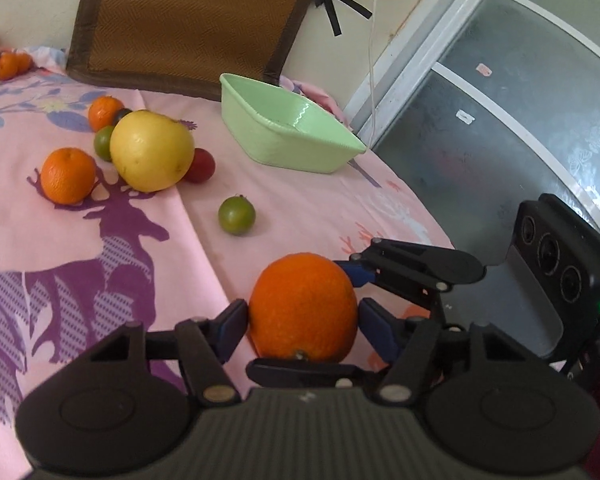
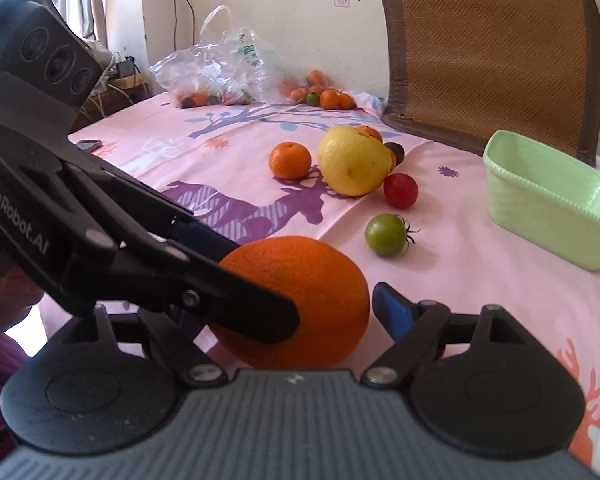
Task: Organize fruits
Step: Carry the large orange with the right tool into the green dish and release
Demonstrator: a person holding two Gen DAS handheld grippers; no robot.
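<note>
A large orange (image 1: pixel 303 306) sits on the pink cloth between the fingers of both grippers; it also shows in the right wrist view (image 2: pixel 300 300). My left gripper (image 1: pixel 300 320) has both blue pads against the orange's sides. My right gripper (image 2: pixel 296 312) also straddles it; its right pad (image 2: pixel 392 312) stands a little off the peel, its left side is hidden behind the left gripper's arm (image 2: pixel 140 256). A green basin (image 1: pixel 288 128) stands empty further back, also in the right wrist view (image 2: pixel 548 200). A green tomato (image 1: pixel 236 215) lies between.
A yellow pomelo (image 1: pixel 152 150), two oranges (image 1: pixel 68 176), a red tomato (image 2: pixel 400 190) and small fruits cluster at mid-table. A plastic bag (image 2: pixel 220 72) with more fruit lies at the far edge. A woven chair back (image 2: pixel 492 52) leans behind the basin. A phone (image 2: pixel 88 145) lies far left.
</note>
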